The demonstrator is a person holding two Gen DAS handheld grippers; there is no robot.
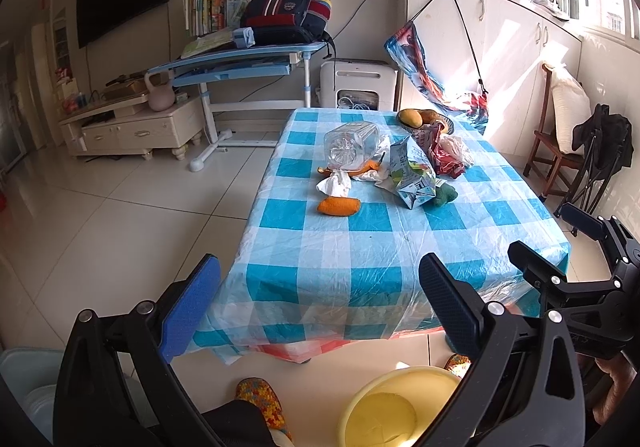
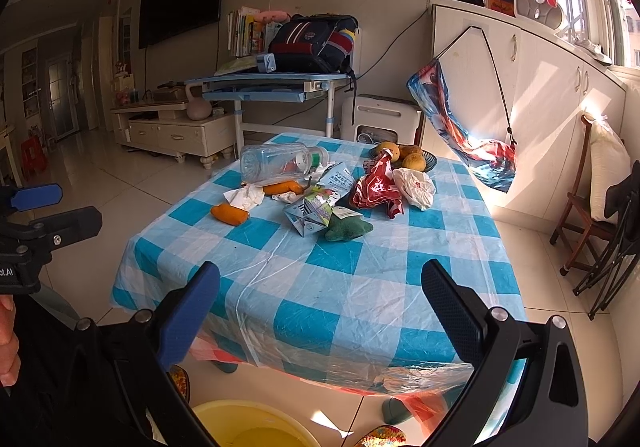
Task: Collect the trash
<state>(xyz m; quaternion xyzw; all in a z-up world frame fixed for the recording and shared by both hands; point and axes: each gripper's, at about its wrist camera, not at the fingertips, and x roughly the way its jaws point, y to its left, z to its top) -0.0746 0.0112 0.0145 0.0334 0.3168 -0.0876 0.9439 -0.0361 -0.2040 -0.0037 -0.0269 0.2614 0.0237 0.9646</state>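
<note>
Trash lies in the middle of a blue-checked table (image 1: 360, 263): a clear plastic bottle (image 1: 350, 145) on its side, a crumpled tissue (image 1: 334, 183), a crushed milk carton (image 1: 414, 177), a red wrapper (image 2: 376, 187) and a white plastic bag (image 2: 414, 187). An orange plush carrot (image 1: 338, 205) and a green plush (image 2: 348, 229) lie among them. My left gripper (image 1: 320, 303) is open and empty before the table's near edge. My right gripper (image 2: 320, 307) is open and empty, also short of the trash. A yellow bin (image 1: 394, 407) stands on the floor below.
A bowl of fruit (image 2: 404, 159) sits at the table's far side. A wooden chair (image 2: 580, 215) and a folded black chair (image 1: 600, 163) stand to the right. A blue desk (image 1: 240, 63) and a TV cabinet (image 1: 132, 123) are behind.
</note>
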